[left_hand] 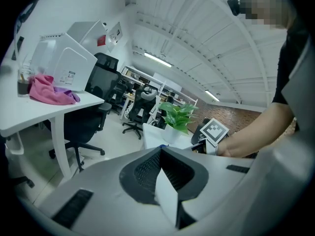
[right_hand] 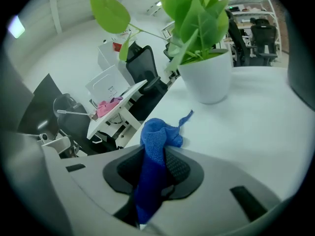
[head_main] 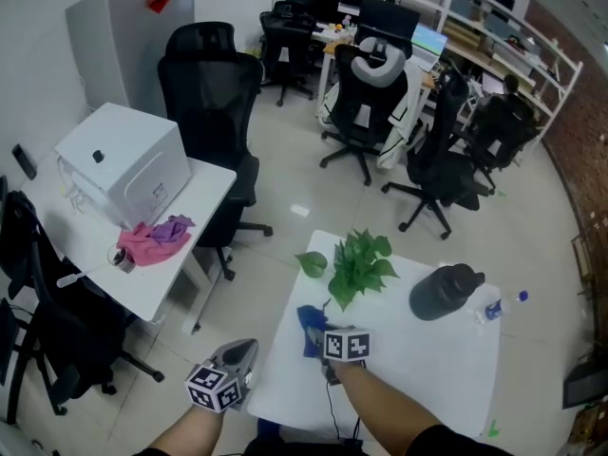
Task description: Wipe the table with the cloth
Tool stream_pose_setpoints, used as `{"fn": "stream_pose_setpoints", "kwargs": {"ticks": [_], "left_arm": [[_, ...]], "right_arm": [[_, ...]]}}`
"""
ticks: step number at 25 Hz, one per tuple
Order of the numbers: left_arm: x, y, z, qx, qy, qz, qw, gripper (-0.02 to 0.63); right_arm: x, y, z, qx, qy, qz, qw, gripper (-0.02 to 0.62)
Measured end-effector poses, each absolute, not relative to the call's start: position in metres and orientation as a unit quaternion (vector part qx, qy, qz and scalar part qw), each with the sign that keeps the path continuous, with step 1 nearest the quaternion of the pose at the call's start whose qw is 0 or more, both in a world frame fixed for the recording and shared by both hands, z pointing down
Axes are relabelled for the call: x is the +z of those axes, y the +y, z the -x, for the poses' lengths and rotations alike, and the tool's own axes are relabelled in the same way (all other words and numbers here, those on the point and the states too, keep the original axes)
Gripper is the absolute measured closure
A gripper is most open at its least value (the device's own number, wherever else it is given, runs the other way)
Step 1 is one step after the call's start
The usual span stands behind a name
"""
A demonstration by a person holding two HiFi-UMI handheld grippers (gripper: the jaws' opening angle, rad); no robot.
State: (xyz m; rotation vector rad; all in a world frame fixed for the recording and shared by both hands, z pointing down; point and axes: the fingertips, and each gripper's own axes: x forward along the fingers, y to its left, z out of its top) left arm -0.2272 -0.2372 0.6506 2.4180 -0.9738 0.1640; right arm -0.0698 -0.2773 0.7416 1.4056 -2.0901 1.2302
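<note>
A blue cloth (head_main: 310, 323) lies bunched on the near left part of the white table (head_main: 427, 359), just in front of the potted plant (head_main: 361, 264). My right gripper (head_main: 323, 345) is shut on the cloth. In the right gripper view the cloth (right_hand: 157, 136) runs up between the jaws of the right gripper (right_hand: 152, 166), and its free end rests on the table (right_hand: 256, 132). My left gripper (head_main: 242, 354) hangs over the floor left of the table's edge. In the left gripper view the left gripper (left_hand: 161, 168) has its jaws together with nothing in them.
A black jug (head_main: 445, 291) and a small blue-capped bottle (head_main: 499, 307) stand at the table's right. The plant's white pot (right_hand: 206, 77) is close ahead of the cloth. To the left is a desk with a white box (head_main: 128, 164) and a pink cloth (head_main: 152, 238). Office chairs (head_main: 214, 93) stand beyond.
</note>
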Motion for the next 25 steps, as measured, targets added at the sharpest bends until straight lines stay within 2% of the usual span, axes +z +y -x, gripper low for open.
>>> {"fn": "stream_pose_setpoints", "kwargs": {"ticks": [6, 11, 16, 25], "left_arm": [[0.651, -0.234, 0.229, 0.062, -0.362, -0.892, 0.264, 0.606], [0.646, -0.237, 0.227, 0.056, -0.364, -0.892, 0.260, 0.606], [0.644, -0.232, 0.224, 0.052, -0.359, -0.894, 0.261, 0.606], [0.648, -0.220, 0.234, 0.056, -0.362, -0.893, 0.263, 0.606]], "right_arm": [[0.739, -0.281, 0.083, 0.459, -0.736, -0.475, 0.147, 0.502], [0.721, -0.263, 0.046, 0.491, -0.714, -0.489, 0.098, 0.502], [0.736, -0.244, 0.008, 0.476, -0.691, -0.519, 0.162, 0.502], [0.745, -0.276, 0.060, 0.451, -0.695, -0.520, 0.210, 0.502]]}}
